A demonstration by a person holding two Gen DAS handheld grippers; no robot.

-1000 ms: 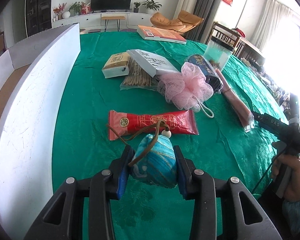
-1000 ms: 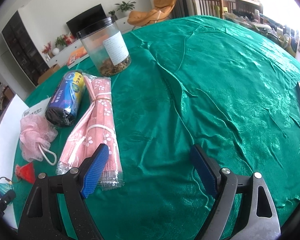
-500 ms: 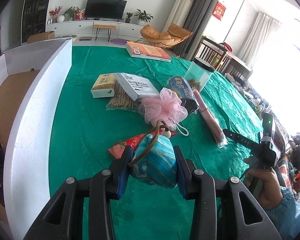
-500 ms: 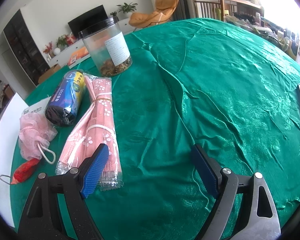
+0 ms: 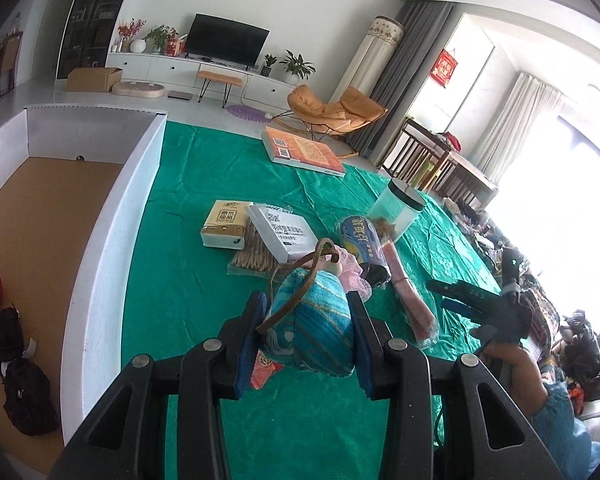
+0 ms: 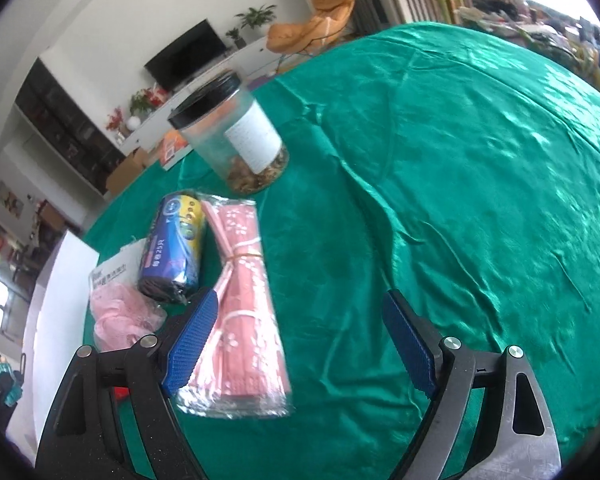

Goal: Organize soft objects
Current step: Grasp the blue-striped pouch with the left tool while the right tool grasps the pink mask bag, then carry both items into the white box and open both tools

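green tablecloth (image 5: 180, 280) | pink loofah (image 5: 350, 268) – half-hidden behind teal pouch (image 5: 316, 328) – left gripper (image 5: 306, 336) clamped

Little could be read — the dark blue cylindrical plastic roll (image 6: 174, 246) bore "25" beside Chinese characters, and the white flat packet (image 5: 281, 232) carried Chinese print — too small to tell.

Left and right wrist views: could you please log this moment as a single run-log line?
left gripper: shut on blue pouch, lifted off green cloth | right gripper: open, empty, above pink mask pack | white box: beside table
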